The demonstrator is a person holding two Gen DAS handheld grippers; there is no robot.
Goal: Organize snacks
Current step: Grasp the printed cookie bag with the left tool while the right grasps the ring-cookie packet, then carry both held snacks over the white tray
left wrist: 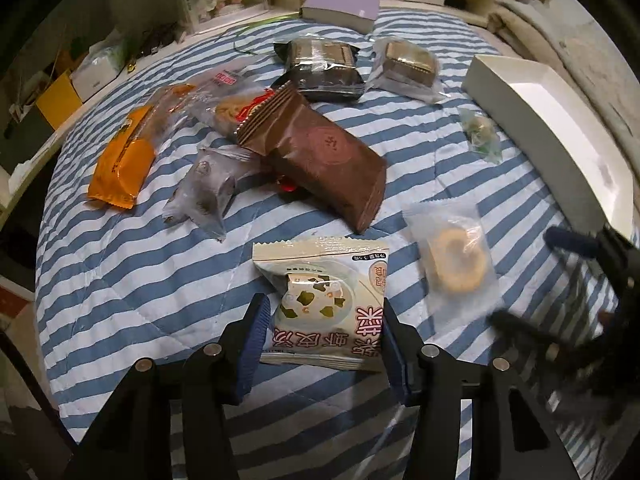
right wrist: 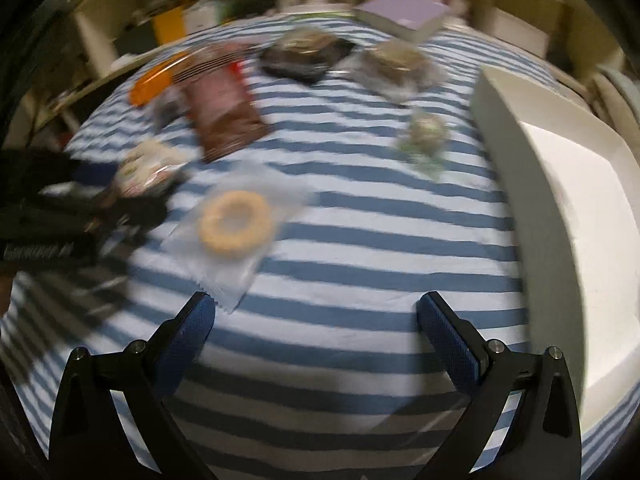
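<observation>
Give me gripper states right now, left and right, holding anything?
Left gripper: both pads against the sides of the white soup packet, which lies on the striped cover.
Right gripper: open wide, nothing between the fingers, over bare striped cover.

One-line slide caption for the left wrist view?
Left gripper straddles a soup packet on the striped quilt, other snacks beyond.

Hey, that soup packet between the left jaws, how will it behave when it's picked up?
The soup packet looks puffy and thin-walled, so it will probably crumple where squeezed. It seems light for its size. Its glossy film may slip, and the free end toward the brown packet may droop.
</observation>
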